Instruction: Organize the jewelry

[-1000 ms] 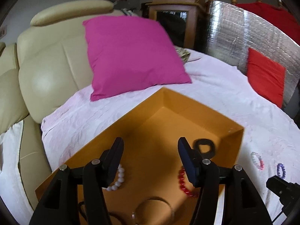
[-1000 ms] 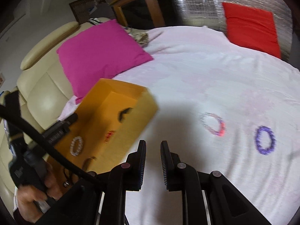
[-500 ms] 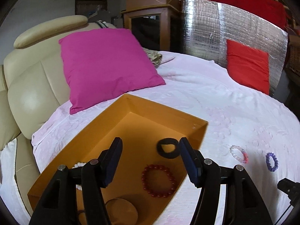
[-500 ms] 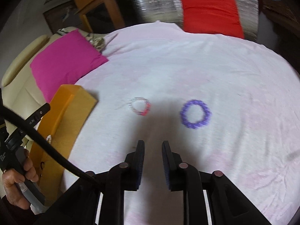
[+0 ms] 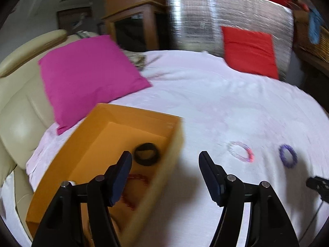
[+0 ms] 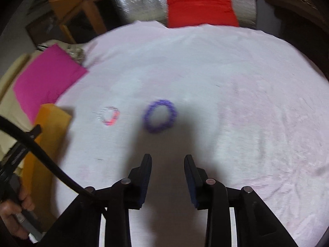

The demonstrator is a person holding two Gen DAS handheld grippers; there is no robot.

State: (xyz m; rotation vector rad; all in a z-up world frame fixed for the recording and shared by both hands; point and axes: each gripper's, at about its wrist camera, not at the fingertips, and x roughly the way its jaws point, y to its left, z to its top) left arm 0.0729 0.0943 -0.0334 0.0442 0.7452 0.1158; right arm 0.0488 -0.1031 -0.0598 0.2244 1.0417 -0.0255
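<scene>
An orange box lies on the pale pink bedspread; inside it are a black ring-shaped band and a red bead bracelet. A pink-and-clear bracelet and a purple bead bracelet lie on the spread to its right. My left gripper is open and empty over the box's right wall. My right gripper is open and empty, just short of the purple bracelet, with the pink-and-clear one to its left.
A magenta pillow leans on the cream headboard behind the box. A red cushion stands against a silver foil panel at the back. The box and the left hand show in the right wrist view.
My left gripper has swung right, from over the box's middle to its right wall. My right gripper has moved right toward the purple bracelet and its jaws have opened.
</scene>
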